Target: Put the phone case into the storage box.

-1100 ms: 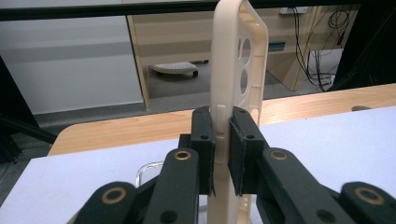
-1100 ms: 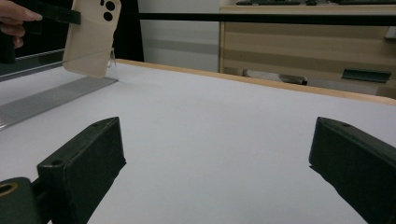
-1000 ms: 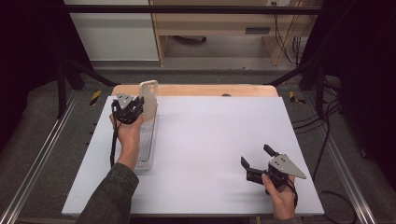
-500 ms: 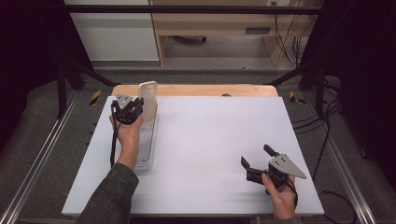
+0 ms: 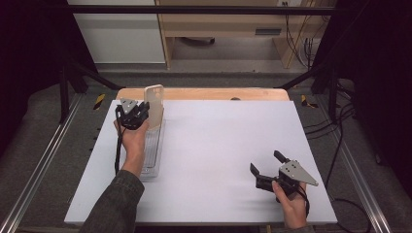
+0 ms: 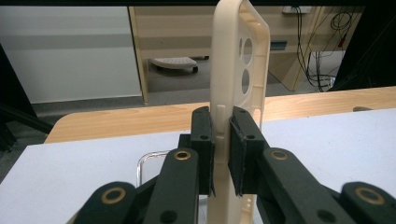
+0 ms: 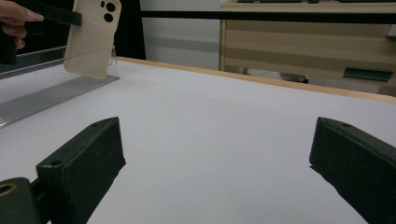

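1. My left claw (image 6: 221, 140) pinches the cream phone case (image 6: 236, 70) upright, above the clear tray (image 5: 151, 150) at the table's (image 5: 214, 145) 10 o'clock.
2. My right claw (image 5: 265, 162) rests gaping and empty at 4 o'clock.

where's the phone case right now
In the high view the cream phone case stands upright at the table's far left, clamped in the left tool, above the clear tray.

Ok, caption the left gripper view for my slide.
Left tongs clamp a cream phone case upright by its edge, above the white table.
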